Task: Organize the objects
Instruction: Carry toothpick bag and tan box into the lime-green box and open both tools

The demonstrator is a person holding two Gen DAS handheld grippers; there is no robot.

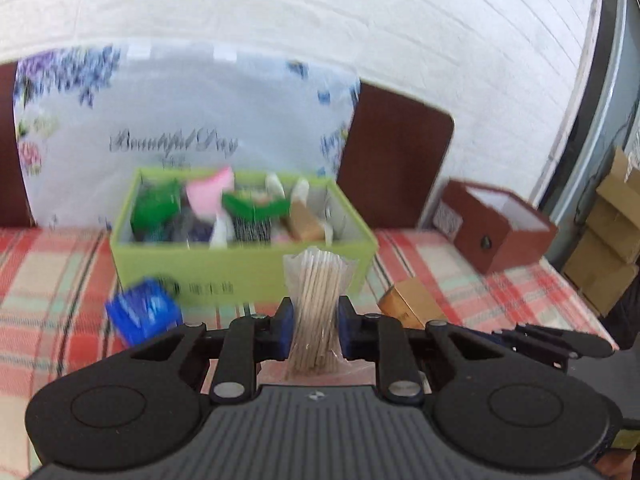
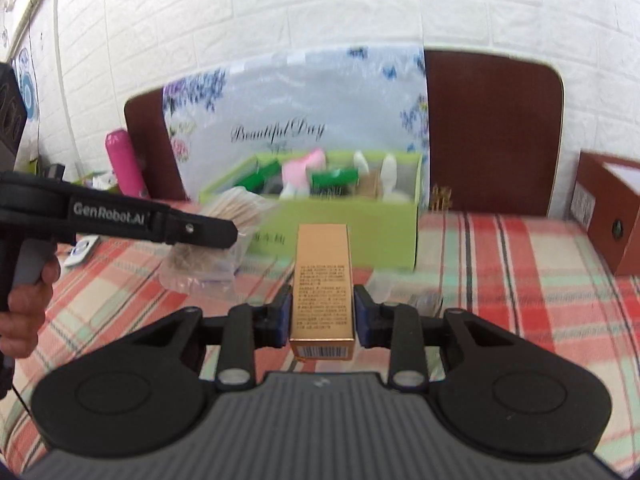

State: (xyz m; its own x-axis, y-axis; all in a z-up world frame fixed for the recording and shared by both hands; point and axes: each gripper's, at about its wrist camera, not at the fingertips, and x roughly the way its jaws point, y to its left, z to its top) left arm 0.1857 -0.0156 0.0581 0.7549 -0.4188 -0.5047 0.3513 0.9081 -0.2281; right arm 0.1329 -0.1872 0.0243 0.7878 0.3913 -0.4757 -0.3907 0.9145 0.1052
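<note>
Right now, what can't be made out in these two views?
- Green box contents: left wrist view, motion blur.
- Blue item: left wrist view, blurred, label unreadable.
- Gold carton print: right wrist view, too small.
- Brown box: right wrist view, cut by the edge.

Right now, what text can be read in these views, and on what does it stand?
"Beautiful Day": flowered bag behind the green box.
"GenRobot.AI": left gripper, side arm.
Gold box in the right gripper: small print, unreadable.
Green box front: blurred.
Brown box label: unreadable.
</note>
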